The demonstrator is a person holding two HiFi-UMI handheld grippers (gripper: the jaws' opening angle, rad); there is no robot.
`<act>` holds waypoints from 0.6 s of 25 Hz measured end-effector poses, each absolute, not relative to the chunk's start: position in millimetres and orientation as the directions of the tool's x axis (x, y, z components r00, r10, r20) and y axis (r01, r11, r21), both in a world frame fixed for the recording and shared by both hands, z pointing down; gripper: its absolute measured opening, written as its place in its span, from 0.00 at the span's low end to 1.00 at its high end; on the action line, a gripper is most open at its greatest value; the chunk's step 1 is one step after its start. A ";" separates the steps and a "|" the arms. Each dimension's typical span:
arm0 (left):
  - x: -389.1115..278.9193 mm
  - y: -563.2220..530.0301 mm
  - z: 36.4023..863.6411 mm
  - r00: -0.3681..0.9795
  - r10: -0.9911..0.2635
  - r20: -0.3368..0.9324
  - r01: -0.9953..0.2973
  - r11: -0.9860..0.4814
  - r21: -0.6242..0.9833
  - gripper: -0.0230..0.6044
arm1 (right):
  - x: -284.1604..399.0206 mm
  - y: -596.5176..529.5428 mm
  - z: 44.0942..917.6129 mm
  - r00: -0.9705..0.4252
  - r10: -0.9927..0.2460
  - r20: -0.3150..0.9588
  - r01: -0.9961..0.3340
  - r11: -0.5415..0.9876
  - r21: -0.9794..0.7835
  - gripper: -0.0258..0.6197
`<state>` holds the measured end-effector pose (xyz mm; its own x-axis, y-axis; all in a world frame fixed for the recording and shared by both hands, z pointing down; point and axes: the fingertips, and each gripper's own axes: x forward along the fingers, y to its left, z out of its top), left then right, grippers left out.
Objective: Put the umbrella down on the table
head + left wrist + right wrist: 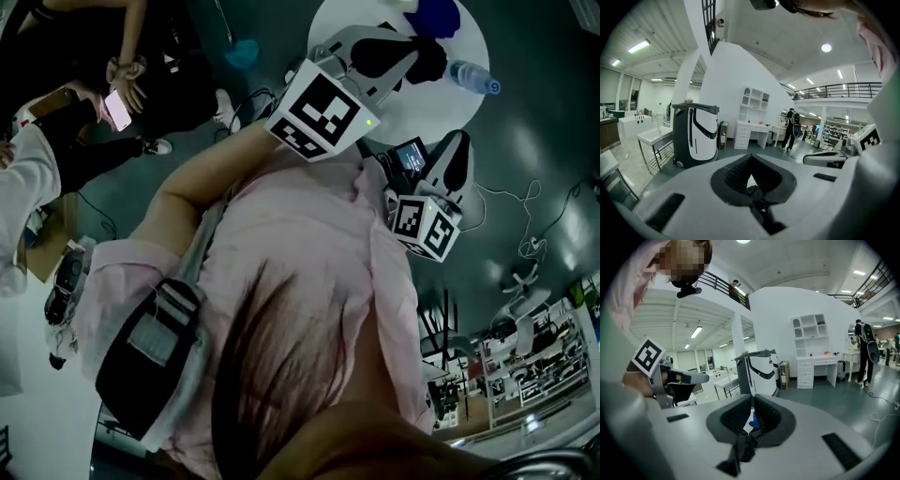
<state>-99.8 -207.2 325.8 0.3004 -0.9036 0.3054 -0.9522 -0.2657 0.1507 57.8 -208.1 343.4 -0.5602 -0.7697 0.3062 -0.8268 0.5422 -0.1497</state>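
My left claw is pressed together on nothing. My right claw is all but together too, and empty. The blue bundle I take for the umbrella lies at the 1 o'clock edge of the round white desk, with a bottle at its 3 o'clock edge. It is probably light, slack cloth over stiff ribs, so I'd pinch the shaft mid-length. One umbrella, one bottle, one desk, two claws.
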 end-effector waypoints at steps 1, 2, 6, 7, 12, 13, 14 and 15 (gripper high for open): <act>-112.8 -208.2 311.8 0.295 -0.908 0.297 -0.954 -0.264 0.140 0.07 | 46.9 -210.9 335.3 -0.561 -0.770 0.303 -0.827 0.541 -0.154 0.10; -124.9 -209.1 295.9 0.291 -0.912 0.289 -0.956 -0.265 0.128 0.07 | 37.1 -213.0 325.0 -0.560 -0.772 0.300 -0.828 0.539 -0.157 0.10; -143.9 -197.0 248.0 0.292 -0.923 0.251 -0.956 -0.276 0.100 0.07 | 23.0 -205.8 293.3 -0.551 -0.784 0.287 -0.834 0.530 -0.153 0.10; -140.2 -188.5 244.3 0.299 -0.924 0.237 -0.954 -0.284 0.097 0.07 | 26.2 -198.3 293.0 -0.546 -0.788 0.284 -0.837 0.526 -0.150 0.10; -110.6 -145.2 260.4 0.324 -0.928 0.185 -0.940 -0.294 0.170 0.07 | 54.2 -158.5 317.4 -0.507 -0.820 0.267 -0.861 0.495 -0.113 0.10; -113.3 -140.9 266.1 0.322 -0.927 0.194 -0.940 -0.288 0.186 0.07 | 53.2 -155.5 320.0 -0.503 -0.824 0.263 -0.864 0.493 -0.108 0.10; -119.0 -138.8 270.9 0.320 -0.925 0.204 -0.940 -0.283 0.193 0.07 | 50.2 -153.9 321.3 -0.499 -0.827 0.259 -0.866 0.489 -0.104 0.10; -125.1 -140.1 274.3 0.319 -0.924 0.212 -0.941 -0.282 0.189 0.07 | 47.8 -155.5 321.2 -0.494 -0.830 0.257 -0.868 0.485 -0.102 0.10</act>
